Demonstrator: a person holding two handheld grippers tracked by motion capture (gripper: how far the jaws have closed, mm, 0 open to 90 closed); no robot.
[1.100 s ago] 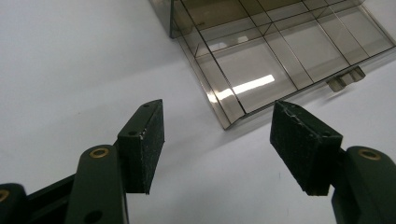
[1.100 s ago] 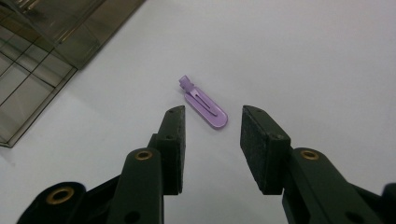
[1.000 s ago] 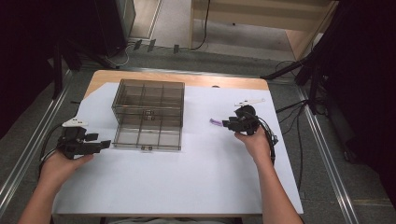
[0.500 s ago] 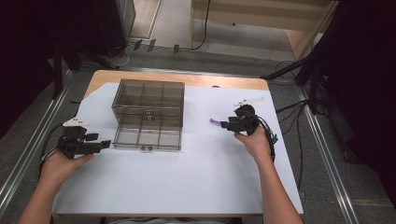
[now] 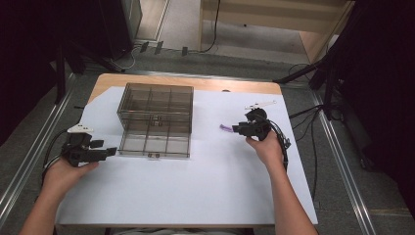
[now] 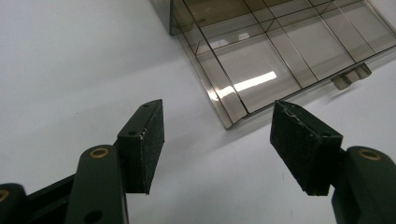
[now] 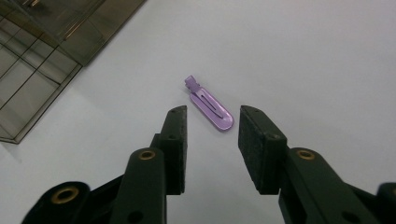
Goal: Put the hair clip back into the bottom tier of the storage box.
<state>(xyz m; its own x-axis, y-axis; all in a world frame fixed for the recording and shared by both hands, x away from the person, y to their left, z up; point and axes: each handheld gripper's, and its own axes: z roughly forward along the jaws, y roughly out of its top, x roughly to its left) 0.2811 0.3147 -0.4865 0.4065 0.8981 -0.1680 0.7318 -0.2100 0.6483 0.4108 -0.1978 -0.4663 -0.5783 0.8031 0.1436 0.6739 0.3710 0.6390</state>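
Right tool [image 7: 210, 116], jaws just narrowing yet apart, may skid the flat purple hair clip [image 7: 208, 103] across the tabletop [image 7: 303, 56]

- Even overhead light on the white table [image 5: 195, 196]; dark surroundings.
- Glare streak on the clear box [image 6: 252, 81].
- Soft shadows, slight softness overall.

Ahead of the right gripper [image 7: 210, 123], bare white sheet [image 5: 195, 191] lies on every side of the purple clip [image 7: 209, 104], whose near end sits just past the fingertips, apparently untouched. The clear box [image 5: 155, 120] stands well off beyond its left finger. The same box's corner lies just beyond the left gripper [image 6: 217, 140]; open sheet surrounds both its fingers.
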